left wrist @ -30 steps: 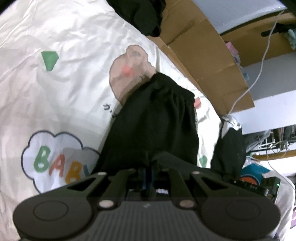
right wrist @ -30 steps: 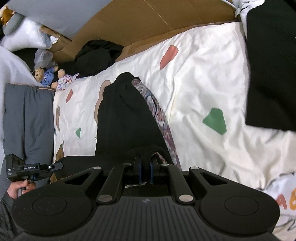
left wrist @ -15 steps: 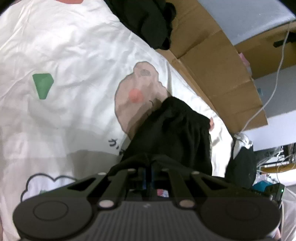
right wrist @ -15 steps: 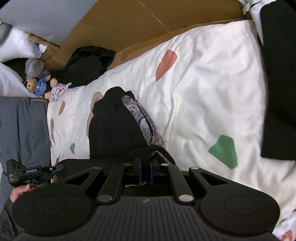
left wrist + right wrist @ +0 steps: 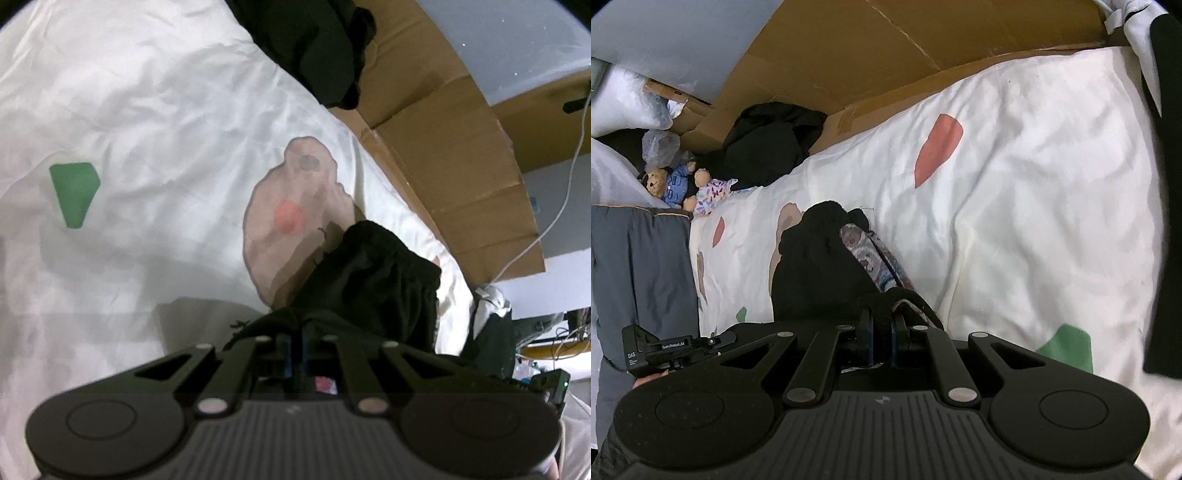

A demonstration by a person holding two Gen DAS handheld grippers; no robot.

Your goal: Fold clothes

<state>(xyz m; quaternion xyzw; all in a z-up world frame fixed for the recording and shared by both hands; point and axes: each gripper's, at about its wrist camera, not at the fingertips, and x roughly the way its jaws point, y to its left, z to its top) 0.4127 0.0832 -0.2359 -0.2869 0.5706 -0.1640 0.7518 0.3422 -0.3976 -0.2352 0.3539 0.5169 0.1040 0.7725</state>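
A black garment (image 5: 373, 280) with a patterned inner lining (image 5: 871, 258) hangs from both grippers over a white printed bed sheet (image 5: 147, 110). My left gripper (image 5: 295, 345) is shut on one edge of the black garment. My right gripper (image 5: 881, 338) is shut on the other edge of the black garment (image 5: 820, 269), where the cloth bunches between the pads. The garment's lower end rests crumpled on the sheet. In the right wrist view the left gripper (image 5: 676, 347) shows at the left edge, with a hand under it.
A second black heap (image 5: 768, 140) lies at the sheet's far edge against brown cardboard (image 5: 879, 48). Two stuffed bears (image 5: 683, 182) sit beside a grey cushion (image 5: 639, 266). Another dark garment (image 5: 1167, 221) covers the sheet's right side. A white cable (image 5: 554, 206) hangs at right.
Both grippers have moved across the sheet and lower, dragging the black garment along. It hung long a second ago and now bunches shorter on the sheet.
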